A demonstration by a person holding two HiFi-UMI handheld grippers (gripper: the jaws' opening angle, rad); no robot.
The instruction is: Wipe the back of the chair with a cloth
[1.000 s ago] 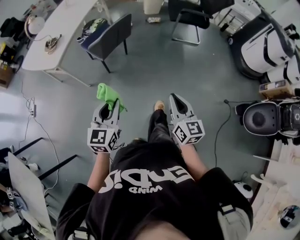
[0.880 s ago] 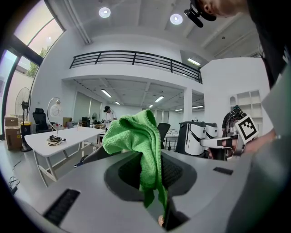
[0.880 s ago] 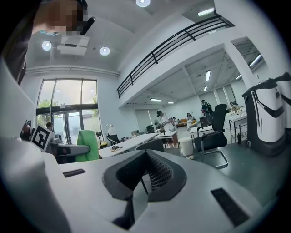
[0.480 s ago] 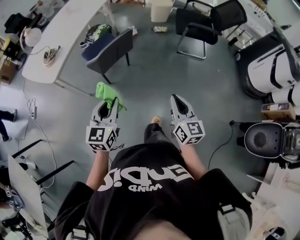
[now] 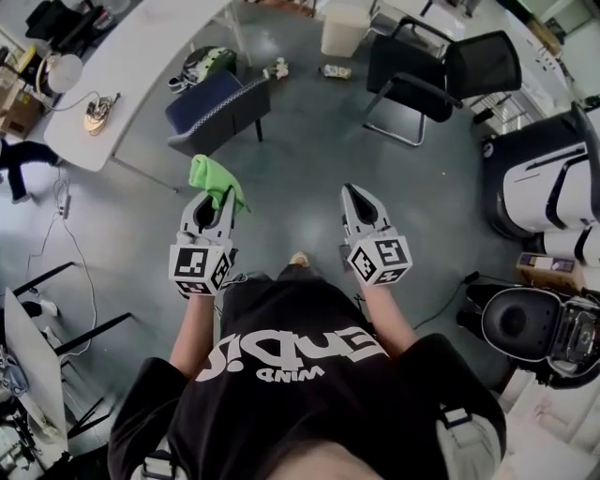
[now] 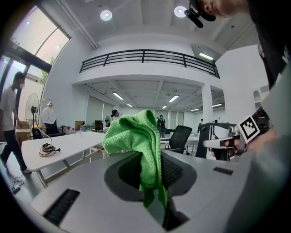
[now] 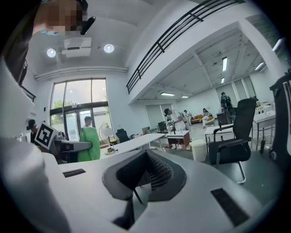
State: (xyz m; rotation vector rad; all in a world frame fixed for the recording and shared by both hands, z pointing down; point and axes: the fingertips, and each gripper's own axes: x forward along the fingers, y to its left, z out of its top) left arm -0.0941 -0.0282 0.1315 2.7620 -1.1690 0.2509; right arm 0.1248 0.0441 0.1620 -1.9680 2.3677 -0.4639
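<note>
A bright green cloth (image 5: 215, 179) (image 6: 138, 139) sticks up from my left gripper (image 5: 214, 202) (image 6: 150, 177), which is shut on it. A blue-seated chair with a dark back (image 5: 217, 107) stands ahead, by the white table, a good step beyond that gripper. My right gripper (image 5: 357, 202) (image 7: 136, 184) is held level beside the left one, shut, with nothing between its jaws. From the right gripper view the cloth (image 7: 89, 144) shows at the left, beside the left gripper's marker cube.
A long white table (image 5: 131, 66) runs at upper left with a cable bundle on it. A black office chair (image 5: 441, 75) stands at upper right, a white bin (image 5: 345, 24) behind. White machines (image 5: 548, 178) and a black round unit (image 5: 516, 322) line the right side. Grey floor lies ahead.
I have walked forward: the blue chair, table and black office chair have all slid down and nearer in the head view. Both grippers keep the same pose, cloth still held.
</note>
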